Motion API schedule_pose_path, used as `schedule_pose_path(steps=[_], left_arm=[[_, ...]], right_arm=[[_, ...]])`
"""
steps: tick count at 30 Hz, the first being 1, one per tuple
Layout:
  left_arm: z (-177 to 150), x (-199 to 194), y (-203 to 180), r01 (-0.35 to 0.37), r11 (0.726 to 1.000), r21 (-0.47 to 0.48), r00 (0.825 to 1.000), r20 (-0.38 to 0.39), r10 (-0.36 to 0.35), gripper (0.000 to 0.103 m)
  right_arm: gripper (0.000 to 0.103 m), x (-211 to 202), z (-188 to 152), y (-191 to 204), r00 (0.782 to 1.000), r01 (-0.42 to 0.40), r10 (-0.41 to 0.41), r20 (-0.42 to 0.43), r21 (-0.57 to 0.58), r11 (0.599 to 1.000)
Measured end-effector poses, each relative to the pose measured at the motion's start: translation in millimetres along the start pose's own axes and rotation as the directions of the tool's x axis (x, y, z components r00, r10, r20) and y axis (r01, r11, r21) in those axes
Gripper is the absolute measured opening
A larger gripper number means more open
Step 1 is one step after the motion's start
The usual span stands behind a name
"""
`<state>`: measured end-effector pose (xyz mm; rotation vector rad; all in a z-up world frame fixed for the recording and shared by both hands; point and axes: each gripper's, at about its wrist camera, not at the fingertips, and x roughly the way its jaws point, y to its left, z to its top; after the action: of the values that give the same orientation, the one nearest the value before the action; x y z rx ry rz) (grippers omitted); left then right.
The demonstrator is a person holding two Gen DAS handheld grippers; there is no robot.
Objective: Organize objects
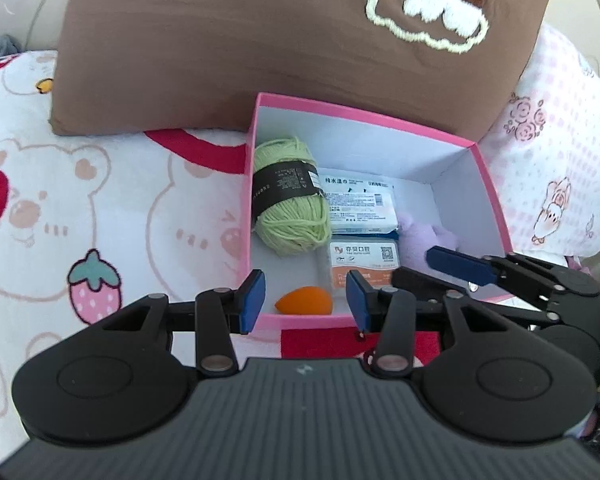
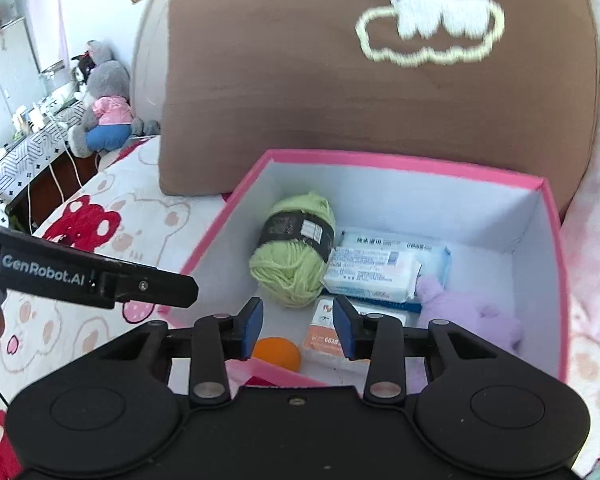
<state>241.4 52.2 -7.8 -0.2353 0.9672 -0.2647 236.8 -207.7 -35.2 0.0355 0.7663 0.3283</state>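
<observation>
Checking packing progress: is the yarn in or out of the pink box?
In. The yarn lies on the floor of the box, against its left wall, beside the wipes pack.

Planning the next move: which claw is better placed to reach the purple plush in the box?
Likely the right claw: it hangs open nearer the purple plush; the left claw sits over the orange sponge, farther left.
</observation>
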Motion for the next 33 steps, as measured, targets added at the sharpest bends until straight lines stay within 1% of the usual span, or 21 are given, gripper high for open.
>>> schedule_pose_path(steps=[4,5,8,10,12,13,16,19,20,22,26,29,33], left_arm=[[-6,-20,-8,-0.003,1.0,0.0,1.0,0.023,0.003,0.047],[-9,-25,-9,-0.004,1.0,-0.001,1.0,0.027,0.004,0.047],[-19,-35,-14,0.008,1.0,-0.009,1.0,0.026,-0.008,0.045],[-24,-41,-18,0.013,1.0,-0.007,0.999,0.03,-0.012,0.045],[-28,-47,-22,-0.005,1.0,0.01,0.999,0.04,0.005,0.045],[-29,-50,-24,-0.012,1.0,0.017,0.999,0.046,0.011,0.046],[-34,-58,-28,-0.027,0.999,0.026,0.998,0.055,0.026,0.047],[-38,-64,-30,-0.041,0.999,0.026,0.998,0.057,0.04,0.052],[-40,-66,-30,-0.047,0.998,0.028,0.998,0.052,0.046,0.052],[-40,-70,-31,-0.065,0.997,0.04,0.997,0.049,0.063,0.053],[-47,-79,-34,-0.107,0.993,0.055,0.993,0.058,0.103,0.057],[-53,-83,-36,-0.094,0.994,0.048,0.995,0.049,0.092,0.058],[-61,-90,-37,-0.111,0.993,0.047,0.993,0.048,0.109,0.062]], right_arm=[[0.048,-24,1,6,0.999,0.005,-0.004,0.047,-0.006,1.0],[0.05,-29,0,7,0.998,0.004,-0.004,0.064,-0.004,1.0],[0.052,-39,-3,10,0.995,0.024,-0.025,0.098,0.015,1.0],[0.054,-44,-4,8,0.995,0.03,-0.035,0.095,0.053,0.998],[0.055,-48,-5,7,0.995,0.046,-0.051,0.085,0.068,0.997],[0.056,-51,-6,9,0.994,0.064,-0.069,0.086,0.063,0.996],[0.065,-63,-10,15,0.988,0.116,-0.119,0.101,0.029,0.993],[0.069,-75,-15,20,0.983,0.139,-0.141,0.115,0.028,0.99],[0.071,-78,-17,23,0.983,0.141,-0.142,0.114,0.02,0.99],[0.071,-84,-20,26,0.985,0.142,-0.141,0.1,0.005,0.99],[0.071,-93,-25,29,0.987,0.139,-0.139,0.075,0.009,0.99],[0.074,-102,-30,34,0.987,0.144,-0.144,0.074,0.005,0.99],[0.078,-115,-38,37,0.987,0.147,-0.147,0.067,0.0,0.989]])
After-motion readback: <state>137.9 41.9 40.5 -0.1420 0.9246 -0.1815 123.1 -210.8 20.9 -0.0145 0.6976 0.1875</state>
